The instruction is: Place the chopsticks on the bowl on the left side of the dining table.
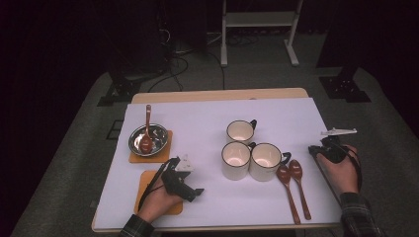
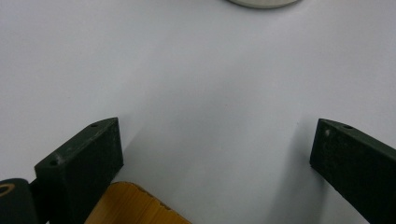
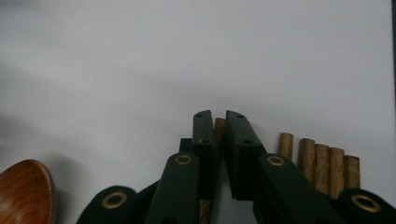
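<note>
We see right claw point(image 3: 219, 122) pinching wooden stick point(image 3: 219, 128) at right worktop point(image 1: 207, 111) edge, more sticks point(image 3: 322, 163) beside; left claw point(image 2: 212, 154) spread over near-left coaster point(image 2: 133, 207)

- Matt white sheet, smooth like paper or plastic, over the counter point(image 1: 207, 123); pale wood at its far edge
- Glossy dark reddish wood on the two spoons point(image 1: 292, 190) near the right hand-held gripper point(image 1: 323, 148); same polish on the spoon bowl point(image 3: 25, 191)
- Plain brown wooden stick point(image 3: 218, 133) pinched between matt black plastic jaws; five similar wooden sticks point(image 3: 322, 163) beside, ends cut rough
- Shiny mirror-like metal on the bowl point(image 1: 148, 139)
- Orange-brown wooden coaster point(image 2: 133, 207), fine grain, chipped edge
- Glazed cream mugs point(image 1: 252, 160), dark rims and handles
- Left hand-held gripper point(image 2: 215, 154): matt black, slightly scuffed
</note>
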